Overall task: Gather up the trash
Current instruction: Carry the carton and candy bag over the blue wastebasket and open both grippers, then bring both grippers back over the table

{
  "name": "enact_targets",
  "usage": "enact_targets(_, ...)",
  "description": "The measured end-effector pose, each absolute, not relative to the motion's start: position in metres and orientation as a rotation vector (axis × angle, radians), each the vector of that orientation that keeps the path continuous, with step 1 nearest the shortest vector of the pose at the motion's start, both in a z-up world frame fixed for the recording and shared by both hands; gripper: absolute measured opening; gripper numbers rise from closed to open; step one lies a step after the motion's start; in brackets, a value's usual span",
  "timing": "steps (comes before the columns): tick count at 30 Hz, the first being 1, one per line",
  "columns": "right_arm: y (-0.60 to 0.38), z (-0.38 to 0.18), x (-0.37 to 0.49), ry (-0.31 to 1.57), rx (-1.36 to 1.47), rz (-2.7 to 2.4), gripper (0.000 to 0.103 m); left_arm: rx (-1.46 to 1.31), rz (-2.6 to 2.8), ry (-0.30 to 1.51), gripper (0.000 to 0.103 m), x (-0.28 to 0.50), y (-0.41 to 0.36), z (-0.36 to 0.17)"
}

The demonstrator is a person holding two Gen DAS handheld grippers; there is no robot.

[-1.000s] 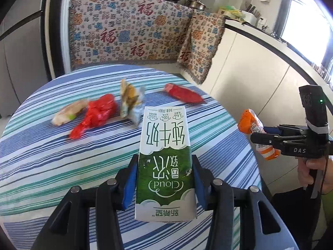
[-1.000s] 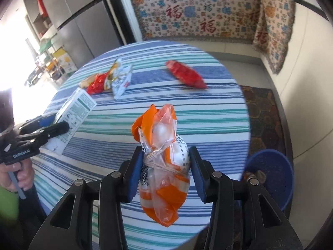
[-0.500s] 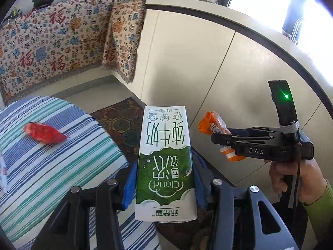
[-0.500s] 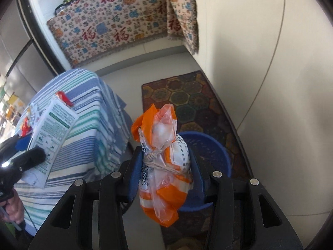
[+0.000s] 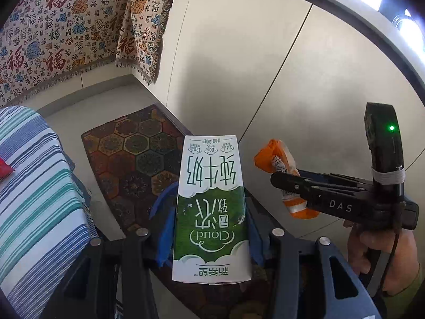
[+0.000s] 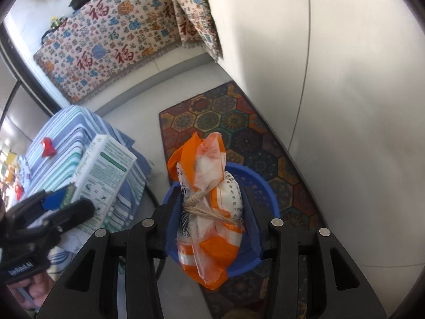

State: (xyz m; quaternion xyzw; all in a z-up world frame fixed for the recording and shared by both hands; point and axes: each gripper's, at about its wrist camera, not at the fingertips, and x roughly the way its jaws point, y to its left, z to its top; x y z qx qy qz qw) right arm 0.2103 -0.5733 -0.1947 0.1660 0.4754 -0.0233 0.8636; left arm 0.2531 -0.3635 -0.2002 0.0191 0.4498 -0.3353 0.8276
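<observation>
My left gripper [image 5: 209, 235] is shut on a green and white milk carton [image 5: 211, 207], held in the air beside the striped table [image 5: 32, 194]. The carton also shows in the right wrist view [image 6: 105, 175]. My right gripper [image 6: 212, 218] is shut on a tied orange and white plastic bag [image 6: 209, 212], held directly above a blue bin [image 6: 263, 191] on the floor. The bag also shows in the left wrist view [image 5: 281, 167], to the right of the carton. A red wrapper [image 6: 47, 147] lies on the table.
A patterned hexagon rug [image 6: 239, 127] lies under the bin, along white cabinet fronts [image 6: 332, 79]. A patterned cloth [image 6: 114, 40] covers the counter at the back. The striped table [image 6: 66, 143] stands left of the bin.
Both grippers swung away from the tabletop to the right and down toward the floor. The bag now hangs over the blue bin, closer than before. Both keep hold of their items.
</observation>
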Motion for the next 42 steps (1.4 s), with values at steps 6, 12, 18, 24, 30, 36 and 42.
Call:
enact_targets(6,-0.581,-0.197,0.210,1.006,0.368,-0.059,0.046,0.031,-0.705,0.988,0.048,0.263,-0.380,-0.225)
enact_targets(12,-0.590,-0.200,0.215,1.011,0.412,-0.065,0.046,0.035,-0.690,1.017,0.049,0.268,-0.393,-0.246)
enact_targets(18,-0.588,-0.202,0.221,1.009,0.433,-0.057,0.051,0.029,-0.692,1.034,0.054,0.273,-0.401,-0.258)
enact_targets(24,-0.590,-0.194,0.217,0.964,0.413,-0.088,0.072,-0.007,-0.638,1.044,0.065,0.284,-0.397,-0.262)
enact_targets(30,-0.584,-0.179,0.214,0.902,0.348,-0.122,0.078,-0.005,-0.652,0.966,0.065,0.266,-0.379,-0.230)
enact_targets(36,-0.573,-0.168,0.215,0.851,0.288,-0.141,0.083,0.039,-0.659,0.908,0.065,0.228,-0.345,-0.191)
enact_targets(42,-0.545,-0.161,0.215,0.823,0.192,-0.124,0.085,0.065,-0.575,0.900,0.065,0.195,-0.273,-0.174)
